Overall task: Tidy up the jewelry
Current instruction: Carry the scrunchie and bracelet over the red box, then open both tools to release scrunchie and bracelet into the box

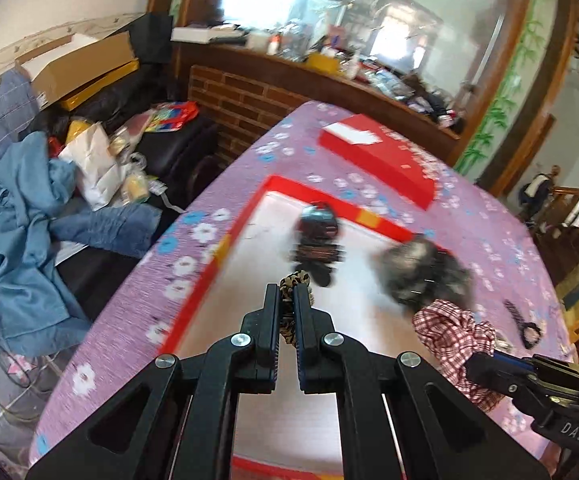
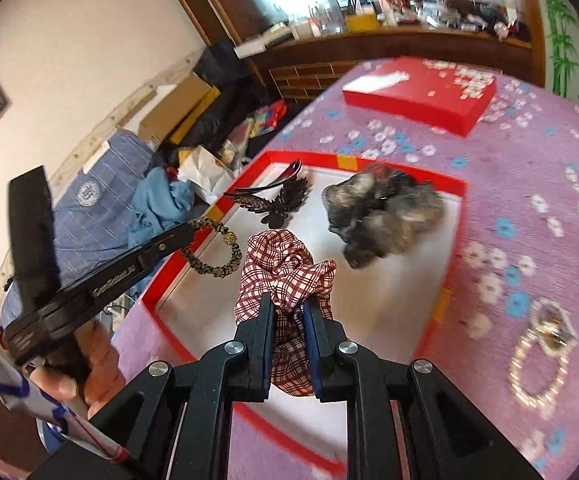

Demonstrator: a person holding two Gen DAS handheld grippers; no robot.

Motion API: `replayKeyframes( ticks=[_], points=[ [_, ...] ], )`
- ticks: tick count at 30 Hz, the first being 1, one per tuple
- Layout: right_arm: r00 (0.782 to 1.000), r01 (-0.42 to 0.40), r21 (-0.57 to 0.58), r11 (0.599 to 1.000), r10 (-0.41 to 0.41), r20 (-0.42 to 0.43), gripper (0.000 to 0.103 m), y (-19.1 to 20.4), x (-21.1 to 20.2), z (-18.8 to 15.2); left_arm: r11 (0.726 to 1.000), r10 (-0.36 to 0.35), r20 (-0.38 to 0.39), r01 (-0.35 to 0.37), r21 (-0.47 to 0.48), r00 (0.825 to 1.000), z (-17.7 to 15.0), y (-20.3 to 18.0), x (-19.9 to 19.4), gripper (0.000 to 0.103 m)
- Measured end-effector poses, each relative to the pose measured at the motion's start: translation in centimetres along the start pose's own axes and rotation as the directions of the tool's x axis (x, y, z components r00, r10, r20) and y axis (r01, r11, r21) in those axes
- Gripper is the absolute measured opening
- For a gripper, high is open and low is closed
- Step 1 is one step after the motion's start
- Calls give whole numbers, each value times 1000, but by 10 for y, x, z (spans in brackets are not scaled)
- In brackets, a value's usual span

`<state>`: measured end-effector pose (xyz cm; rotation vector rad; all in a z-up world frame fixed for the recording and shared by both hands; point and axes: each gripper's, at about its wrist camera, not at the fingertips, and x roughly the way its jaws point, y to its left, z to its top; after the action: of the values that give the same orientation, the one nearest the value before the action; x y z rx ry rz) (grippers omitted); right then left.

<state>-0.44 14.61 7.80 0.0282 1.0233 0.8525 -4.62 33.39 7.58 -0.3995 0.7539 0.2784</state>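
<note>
Over the red-rimmed tray (image 2: pixel 455 188) we are carrying two scrunchies at once, one per hand. We are holding the leopard scrunchie (image 2: pixel 209 252) in the left tongs (image 1: pixel 287 292), nearly fully clenched on its thin band so the loop is hanging free above the white tray floor. We are holding the plaid scrunchie (image 2: pixel 285 272) in the right tongs (image 2: pixel 288 304), clamped on a bunched fold, with the jaws standing slightly apart on the thick cloth. Both are pointing steeply down at the tray, likely so each piece drops inside the rim. Already lying in the tray: a dark leaf-shaped hair clip (image 2: pixel 277 200) and a grey fuzzy scrunchie (image 2: pixel 381 216), well apart. A pearl bracelet (image 2: pixel 537 364) is waiting outside on the purple flowered tabletop (image 2: pixel 529 168), and the red lid (image 2: pixel 421 96) is parked beyond the tray.
</note>
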Motion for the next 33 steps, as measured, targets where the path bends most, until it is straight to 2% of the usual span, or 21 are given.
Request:
replayKeyframes(
  ticks=[7, 11, 17, 18, 20, 21, 22, 27, 29, 33],
  points=[
    [998, 66, -1, 998, -66, -19, 17, 13, 48, 26, 1000, 9, -42, -10, -25, 999, 9, 20, 28, 6],
    [991, 131, 8, 991, -131, -16, 17, 13, 62, 39, 1000, 13, -61, -14, -23, 998, 10, 19, 40, 6],
    [982, 186, 2, 983, -186, -15, 20, 10, 80, 47, 999, 42, -73, -42, -8, 996, 7, 16, 50, 8],
    [980, 199, -1, 980, -199, -18, 23, 9, 82, 48, 999, 46, -74, -47, -6, 996, 7, 16, 51, 10],
    [983, 179, 1, 984, -179, -29, 34, 7, 82, 47, 999, 51, -68, -51, -1, 996, 6, 15, 49, 27],
    [985, 169, 5, 986, -168, -25, 35, 6, 80, 46, 999, 49, -55, -49, 3, 997, 6, 15, 47, 38],
    [986, 165, 7, 986, -165, -19, 35, 5, 77, 46, 999, 40, -37, -40, 10, 998, 5, 13, 44, 43],
    [992, 124, 31, 992, -125, 20, 36, 2, 51, 41, 997, 59, 11, -60, 45, 998, 4, 3, 41, 57],
    [993, 108, 39, 993, -110, 44, 43, 1, 38, 37, 995, 76, 4, -76, 59, 997, 3, -1, 45, 59],
    [994, 79, 51, 996, -83, 72, 43, -3, 15, 29, 982, 161, -26, -157, 109, 987, -6, -11, 53, 59]
  ],
)
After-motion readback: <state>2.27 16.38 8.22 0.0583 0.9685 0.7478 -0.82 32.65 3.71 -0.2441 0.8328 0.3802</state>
